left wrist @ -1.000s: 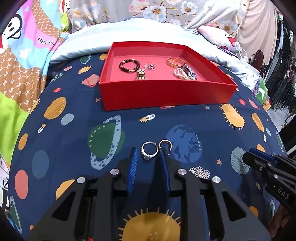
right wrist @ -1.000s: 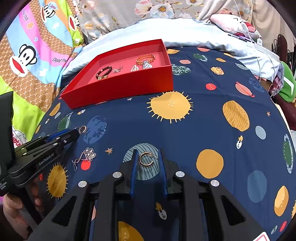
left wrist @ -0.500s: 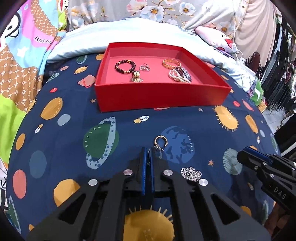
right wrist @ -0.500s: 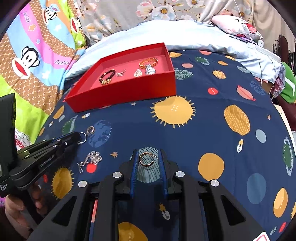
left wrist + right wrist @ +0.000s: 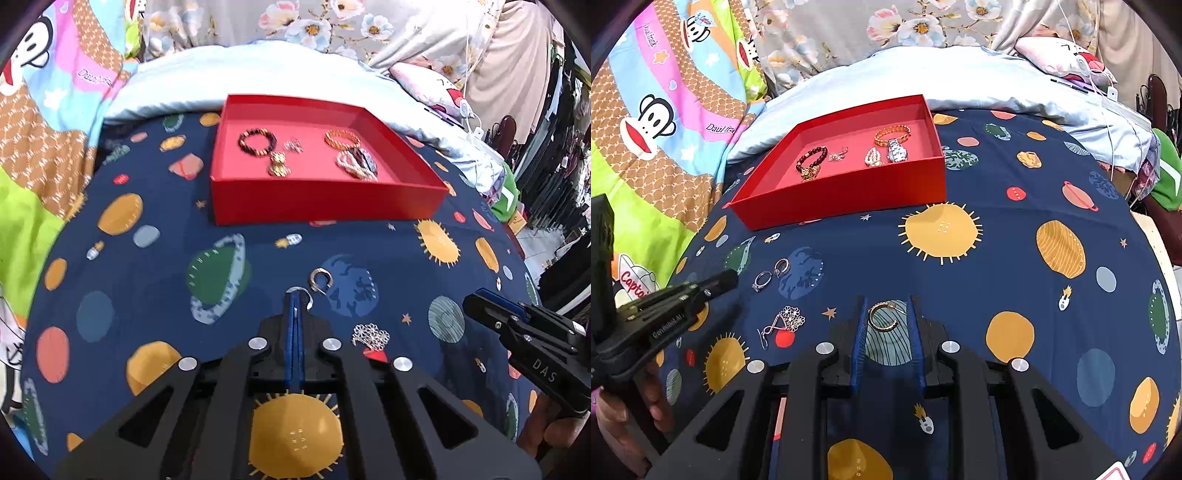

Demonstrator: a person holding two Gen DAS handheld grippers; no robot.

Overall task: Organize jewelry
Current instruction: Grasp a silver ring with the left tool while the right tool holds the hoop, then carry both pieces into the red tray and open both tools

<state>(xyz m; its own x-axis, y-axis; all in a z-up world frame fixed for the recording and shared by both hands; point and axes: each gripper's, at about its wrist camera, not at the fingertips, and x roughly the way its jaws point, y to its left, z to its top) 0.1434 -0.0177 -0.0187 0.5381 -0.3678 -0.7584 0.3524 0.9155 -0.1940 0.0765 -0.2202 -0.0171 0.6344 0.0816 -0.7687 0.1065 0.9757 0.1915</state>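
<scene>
A red tray (image 5: 325, 201) holds several bracelets and small pieces; it also shows in the right wrist view (image 5: 846, 197). My left gripper (image 5: 294, 297) is shut, and a silver ring (image 5: 302, 293) lies at its tips. In the right wrist view that ring (image 5: 761, 280) lies on the cloth just beyond the left gripper (image 5: 729, 277), apart from it. A small hoop earring (image 5: 320, 278) lies beyond. My right gripper (image 5: 886, 314) is open around a gold hoop earring (image 5: 882, 317) on the cloth. A silver flower earring (image 5: 370, 335) lies between the grippers.
The navy planet-print cloth (image 5: 1015, 266) covers the bed. A light blue pillow (image 5: 960, 85) lies behind the tray. Cartoon bedding (image 5: 657, 118) is at the left. Clothes and clutter (image 5: 554, 147) stand at the right edge.
My left gripper has closed from open beside the silver ring and drawn back a little. My right gripper has stayed open around the gold hoop.
</scene>
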